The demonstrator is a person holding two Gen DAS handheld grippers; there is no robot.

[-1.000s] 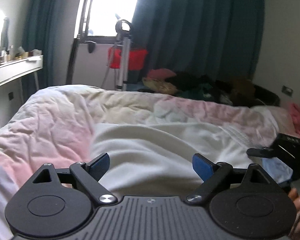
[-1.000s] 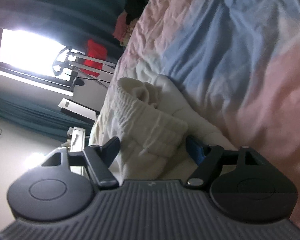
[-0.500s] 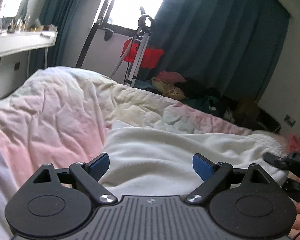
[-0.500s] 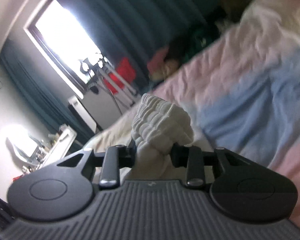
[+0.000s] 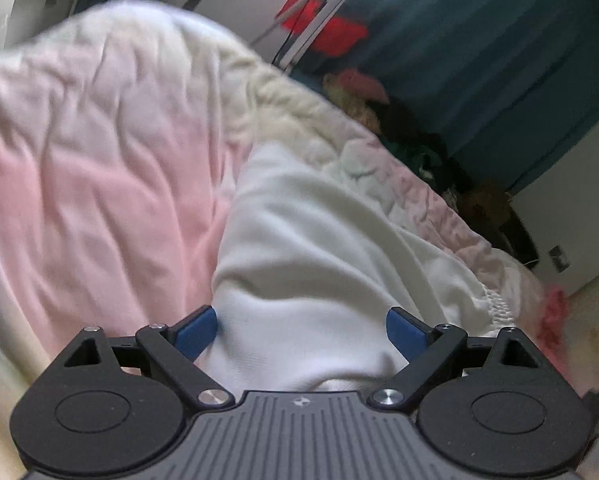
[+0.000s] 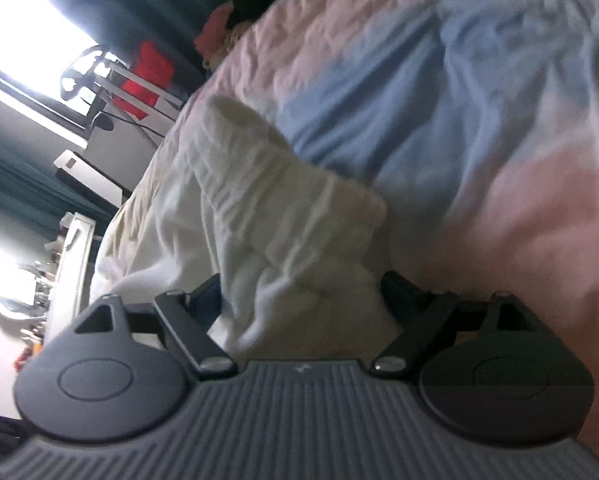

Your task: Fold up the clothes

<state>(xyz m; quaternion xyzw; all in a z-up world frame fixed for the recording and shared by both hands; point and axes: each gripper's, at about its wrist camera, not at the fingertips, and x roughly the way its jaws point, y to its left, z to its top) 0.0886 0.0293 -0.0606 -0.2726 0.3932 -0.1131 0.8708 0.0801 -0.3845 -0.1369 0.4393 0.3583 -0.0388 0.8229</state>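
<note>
Lying across the bed, the white garment runs as a long band from just in front of the left claw up and away toward the right of the left wrist view, where its gathered, elasticated edge sits near the far right side of the duvet. Its long axis in that view slants from lower left to upper right, with soft folds running along the length. The left claw stands wide open, its blue pads on either side of the near end of the cloth; the left pad is right against the fabric's edge, but neither pad visibly pinches it. In the right wrist view the picture is rolled, so the bed tilts steeply; there the garment's ribbed, gathered end is bunched into a thick roll that points up and to the left, away from the right claw. The right claw has just been opening and its jaws now stand wide, with the bunched white cloth between them and bulging up over the gap; the pads do not appear to press on it. The duvet beneath shows pink and pale blue patches, crumpled all over. Beyond the bed are dark teal curtains, a bright window, a metal stand with something red on it, and a heap of dark clothing on the floor side.
</note>
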